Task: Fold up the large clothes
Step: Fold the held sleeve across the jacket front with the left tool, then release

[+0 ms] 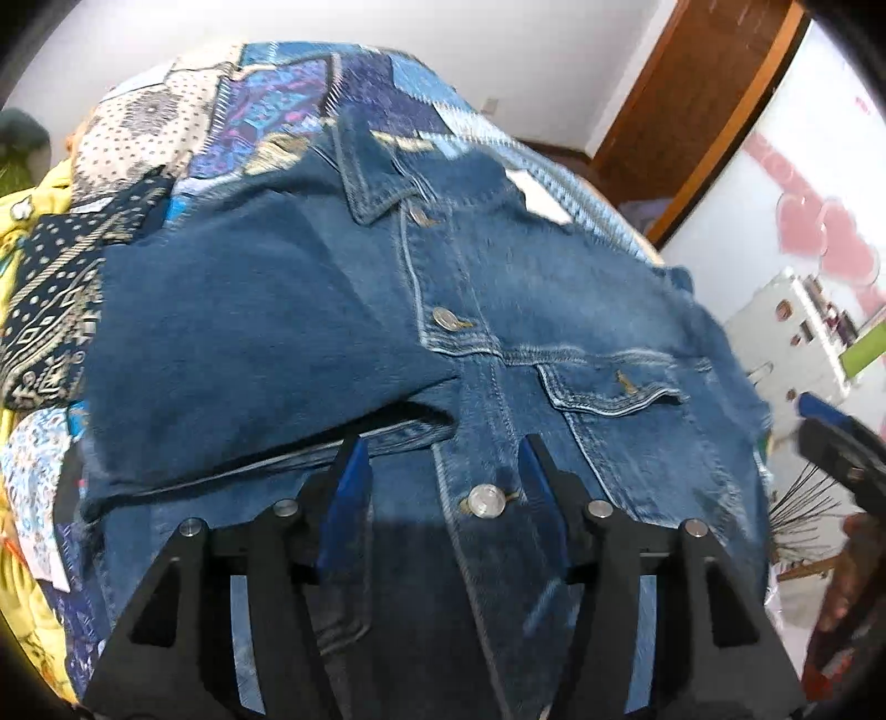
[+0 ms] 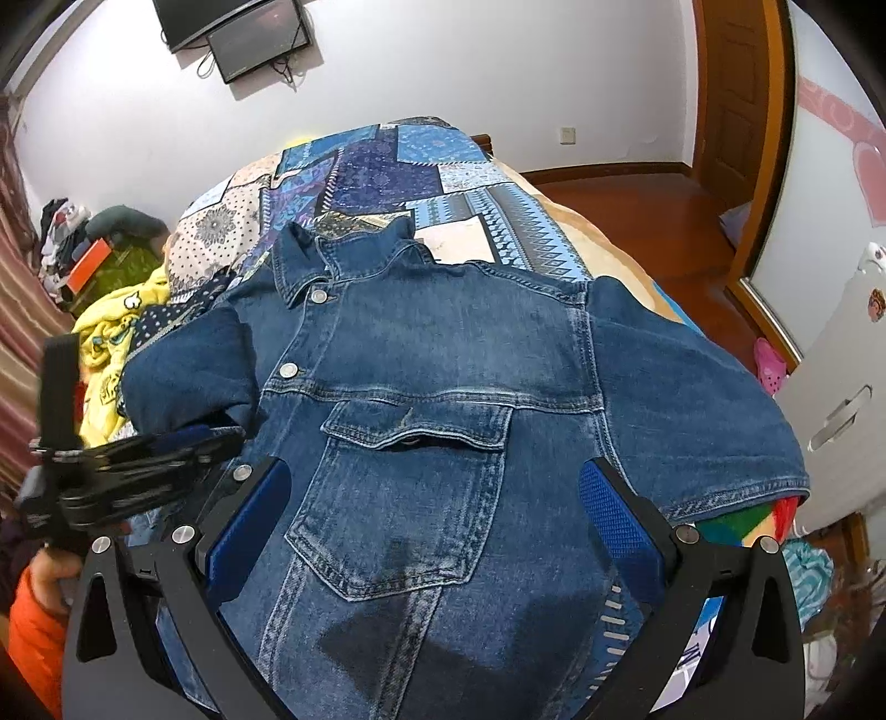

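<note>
A blue denim jacket (image 1: 498,343) lies front-up on a bed, collar at the far end, buttons down the middle. It fills the right wrist view (image 2: 443,399) too, with its chest pocket (image 2: 410,476) in the centre. One sleeve is folded across the body on the left side (image 1: 249,343). My left gripper (image 1: 443,459) is open, its blue pads above the jacket's button placket, holding nothing. My right gripper (image 2: 437,509) is open wide over the pocket area, empty. The left gripper also shows at the left edge of the right wrist view (image 2: 138,459).
The bed has a blue patchwork quilt (image 2: 387,166). A yellow garment (image 2: 111,332) lies at the bed's left. A wooden door (image 2: 731,111) and wooden floor are at the right. A white cabinet (image 2: 830,387) stands at the right. A screen (image 2: 255,39) hangs on the wall.
</note>
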Available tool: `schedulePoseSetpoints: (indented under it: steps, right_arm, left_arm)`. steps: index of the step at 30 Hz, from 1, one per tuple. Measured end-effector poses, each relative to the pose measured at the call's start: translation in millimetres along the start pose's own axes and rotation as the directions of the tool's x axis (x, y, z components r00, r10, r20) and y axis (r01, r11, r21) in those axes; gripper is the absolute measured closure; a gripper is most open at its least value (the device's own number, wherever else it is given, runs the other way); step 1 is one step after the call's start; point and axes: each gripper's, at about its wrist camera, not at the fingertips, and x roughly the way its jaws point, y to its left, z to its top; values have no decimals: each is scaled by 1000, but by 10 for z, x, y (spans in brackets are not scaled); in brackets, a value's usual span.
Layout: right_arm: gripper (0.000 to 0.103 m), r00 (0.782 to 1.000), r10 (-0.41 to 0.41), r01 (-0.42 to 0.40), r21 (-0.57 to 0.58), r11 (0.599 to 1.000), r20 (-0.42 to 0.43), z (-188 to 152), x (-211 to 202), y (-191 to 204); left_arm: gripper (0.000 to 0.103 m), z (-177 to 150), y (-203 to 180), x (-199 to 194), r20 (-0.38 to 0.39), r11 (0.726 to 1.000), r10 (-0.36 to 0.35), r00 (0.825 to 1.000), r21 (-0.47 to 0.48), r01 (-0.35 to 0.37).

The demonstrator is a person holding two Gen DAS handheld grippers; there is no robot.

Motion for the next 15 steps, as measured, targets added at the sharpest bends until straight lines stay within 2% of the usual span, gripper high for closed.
schedulePoseSetpoints:
  steps: [3, 7, 8, 11, 15]
  right_arm:
    - [0, 1000, -1, 1, -23, 1000, -4, 9, 22, 72]
    - [0, 1000, 3, -4, -51, 999, -4, 22, 44, 189]
    - [0, 1000, 6, -6, -55, 998, -4, 18, 46, 218]
    - [0, 1000, 10, -11, -73, 997, -13, 7, 81, 316]
    - [0, 1000, -8, 5, -114, 993, -27, -18, 141, 423]
  left_arm:
    - [43, -19, 190, -256, 46, 999, 34, 998, -25, -32]
    - [23, -40, 621, -525, 101, 990, 110, 989, -101, -100]
    - [22, -59, 790, -573, 109, 981, 152, 982, -138, -136]
    - [21, -122, 1221, -588, 86, 956, 206, 975, -232, -181]
    - [21, -231, 1621, -446, 23, 926, 194, 981, -333, -175]
